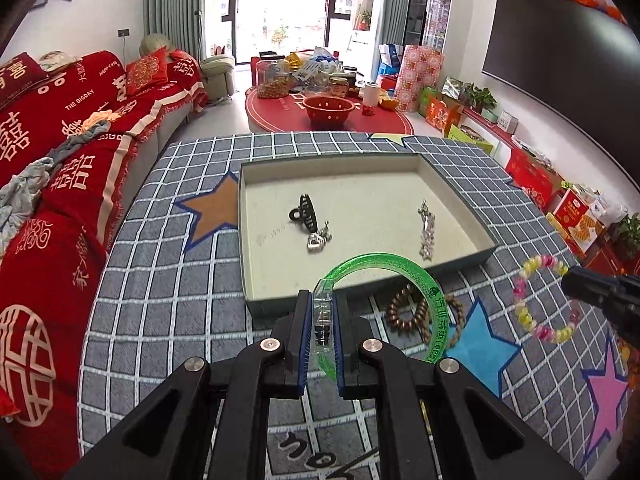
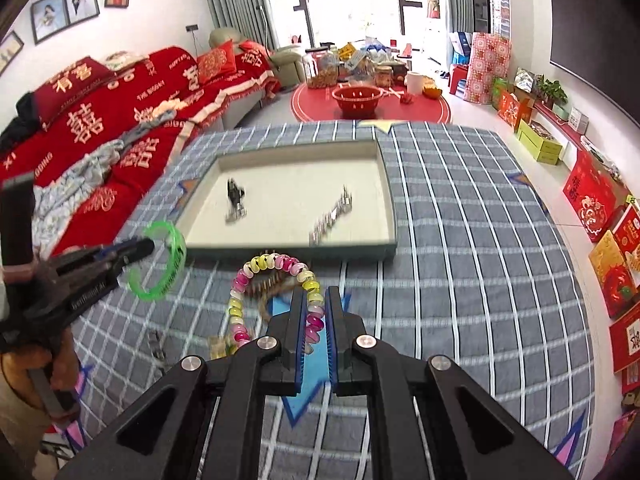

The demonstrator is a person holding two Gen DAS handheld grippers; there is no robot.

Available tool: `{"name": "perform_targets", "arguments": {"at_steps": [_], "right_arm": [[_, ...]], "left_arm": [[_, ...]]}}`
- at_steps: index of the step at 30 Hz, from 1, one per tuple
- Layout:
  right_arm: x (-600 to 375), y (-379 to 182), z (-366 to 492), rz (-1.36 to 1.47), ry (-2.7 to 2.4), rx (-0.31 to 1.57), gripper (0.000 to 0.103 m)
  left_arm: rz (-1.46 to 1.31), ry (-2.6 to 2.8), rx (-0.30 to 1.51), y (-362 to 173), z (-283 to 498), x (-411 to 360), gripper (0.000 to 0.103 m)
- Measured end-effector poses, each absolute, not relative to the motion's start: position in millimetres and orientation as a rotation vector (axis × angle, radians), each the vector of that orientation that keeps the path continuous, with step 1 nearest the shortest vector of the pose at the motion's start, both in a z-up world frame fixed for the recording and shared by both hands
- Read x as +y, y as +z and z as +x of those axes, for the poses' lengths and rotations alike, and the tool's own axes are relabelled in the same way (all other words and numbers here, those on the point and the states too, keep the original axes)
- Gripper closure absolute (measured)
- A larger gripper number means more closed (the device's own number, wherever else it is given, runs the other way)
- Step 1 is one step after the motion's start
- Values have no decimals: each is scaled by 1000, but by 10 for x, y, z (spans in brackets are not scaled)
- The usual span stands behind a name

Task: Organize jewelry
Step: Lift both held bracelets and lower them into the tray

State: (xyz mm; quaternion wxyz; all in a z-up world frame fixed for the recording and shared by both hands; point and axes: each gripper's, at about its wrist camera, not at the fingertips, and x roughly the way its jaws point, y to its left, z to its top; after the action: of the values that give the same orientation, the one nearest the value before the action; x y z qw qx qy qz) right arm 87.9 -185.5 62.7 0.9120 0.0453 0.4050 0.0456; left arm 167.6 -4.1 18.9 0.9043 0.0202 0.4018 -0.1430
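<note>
My left gripper [image 1: 323, 300] is shut on a translucent green bangle [image 1: 424, 280], held above the checked cloth just short of the tray's near wall. My right gripper [image 2: 315, 296] is shut on a bead bracelet [image 2: 248, 276] of pink, yellow and white beads, also lifted off the cloth. Each shows in the other view: the bead bracelet [image 1: 536, 320] at the right, the green bangle [image 2: 170, 260] at the left. The shallow grey tray [image 1: 256, 296] holds a black hair claw [image 1: 306, 210], a silver charm [image 1: 318, 240] and a silver chain [image 1: 426, 232]. A brown coil tie [image 1: 404, 308] lies on the cloth.
The table wears a grey checked cloth [image 1: 168, 280] with coloured stars. A red sofa [image 1: 60, 152] runs along the left. Beyond are a red round table [image 1: 332, 120] with jars and a bowl, and boxes [image 1: 576, 216] along the right wall. A hand [image 2: 60, 364] holds the left gripper.
</note>
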Motion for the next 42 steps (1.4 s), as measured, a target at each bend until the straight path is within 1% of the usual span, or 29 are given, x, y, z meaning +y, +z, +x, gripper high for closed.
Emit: {"name": "perform_targets", "arguments": {"at_steps": [7, 12, 16, 22, 28, 33, 42], "right_arm": [[-1954, 808, 1409, 161, 111, 820, 93], [-2021, 847, 1823, 191, 96, 828, 93], [-2082, 819, 2162, 204, 73, 841, 93], [-2164, 513, 2529, 222, 28, 895, 93], [-2237, 105, 2712, 269, 3, 940, 93], [-2231, -97, 2774, 259, -9, 964, 93], [-2165, -231, 2830, 232, -8, 995, 93]], "left_arm": [[22, -291, 830, 286, 2016, -79, 80], [28, -274, 823, 335, 2327, -131, 80], [26, -250, 838, 267, 2617, -178, 80], [40, -203, 913, -106, 2892, -237, 80], [93, -183, 942, -360, 2979, -358, 80], [120, -177, 949, -462, 3003, -425, 80], [228, -164, 924, -485, 2958, -583, 80]]}}
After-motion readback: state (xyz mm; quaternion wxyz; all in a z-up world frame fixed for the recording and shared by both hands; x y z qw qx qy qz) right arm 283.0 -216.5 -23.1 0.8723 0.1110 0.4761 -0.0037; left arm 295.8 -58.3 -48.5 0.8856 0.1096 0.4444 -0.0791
